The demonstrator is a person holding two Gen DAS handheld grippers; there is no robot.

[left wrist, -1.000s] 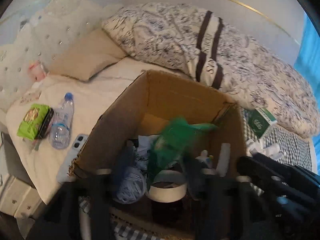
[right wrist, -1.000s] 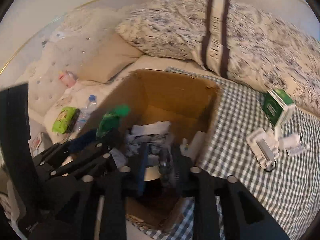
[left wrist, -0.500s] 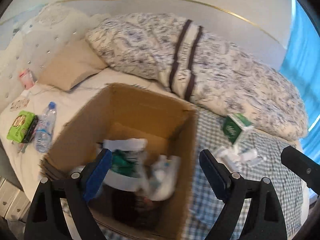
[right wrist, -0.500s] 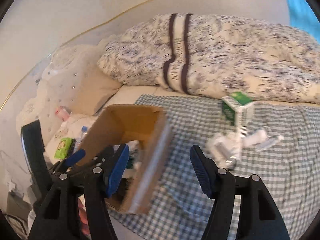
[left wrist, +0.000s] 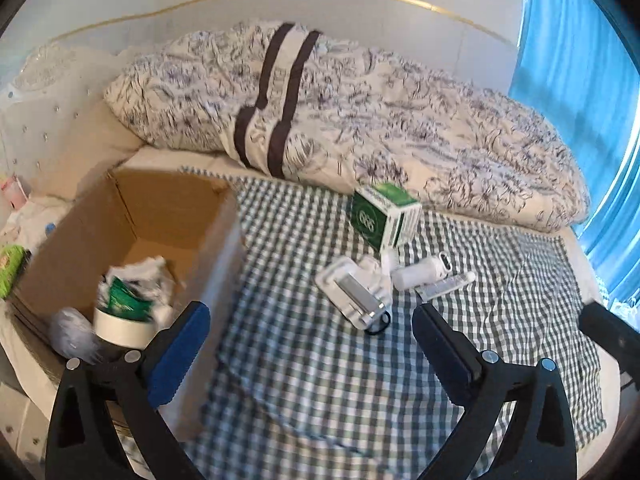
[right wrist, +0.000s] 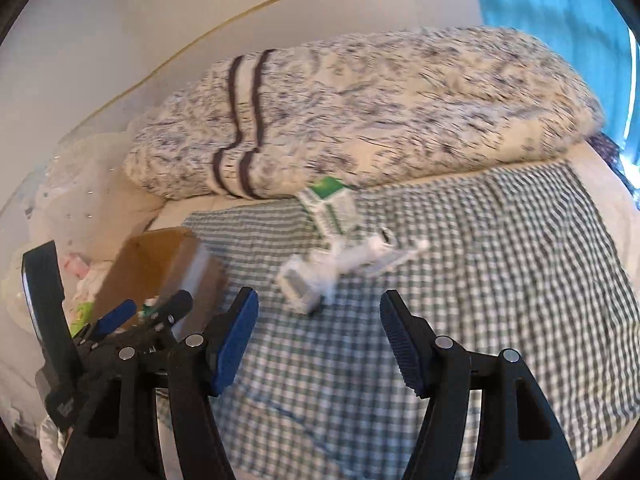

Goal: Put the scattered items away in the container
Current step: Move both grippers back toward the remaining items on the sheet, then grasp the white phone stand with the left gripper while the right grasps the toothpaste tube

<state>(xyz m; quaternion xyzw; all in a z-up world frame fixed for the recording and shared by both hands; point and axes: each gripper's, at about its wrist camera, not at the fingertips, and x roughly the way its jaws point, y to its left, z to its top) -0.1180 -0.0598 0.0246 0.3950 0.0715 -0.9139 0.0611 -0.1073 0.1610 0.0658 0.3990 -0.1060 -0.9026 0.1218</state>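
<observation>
The cardboard box [left wrist: 132, 220] stands open at the left on the bed. In it lie a green packet [left wrist: 126, 300], a tape roll [left wrist: 120, 326], crumpled white things and a blue-grey ball [left wrist: 72, 332]. On the checked cloth [left wrist: 320, 380] sit a green-and-white carton [left wrist: 382, 216], a white plastic holder [left wrist: 356, 292], a white bottle [left wrist: 420, 274] and a thin tube [left wrist: 444, 286]. My left gripper [left wrist: 310, 340] is open and empty, just right of the box and short of these items. My right gripper [right wrist: 318, 332] is open and empty, facing the white holder [right wrist: 304, 284] and the carton [right wrist: 332, 208].
A rolled patterned duvet [left wrist: 360, 112] lies behind the cloth, with a blue curtain [left wrist: 580, 60] at the right. A beige pillow [left wrist: 92, 152] and a green snack pack [left wrist: 10, 264] lie left of the box. The cloth's front edge hangs over the mattress.
The green packet left my left gripper and now lies in the box. Both grippers stand open and have swung right, from over the box toward the items on the checked cloth.
</observation>
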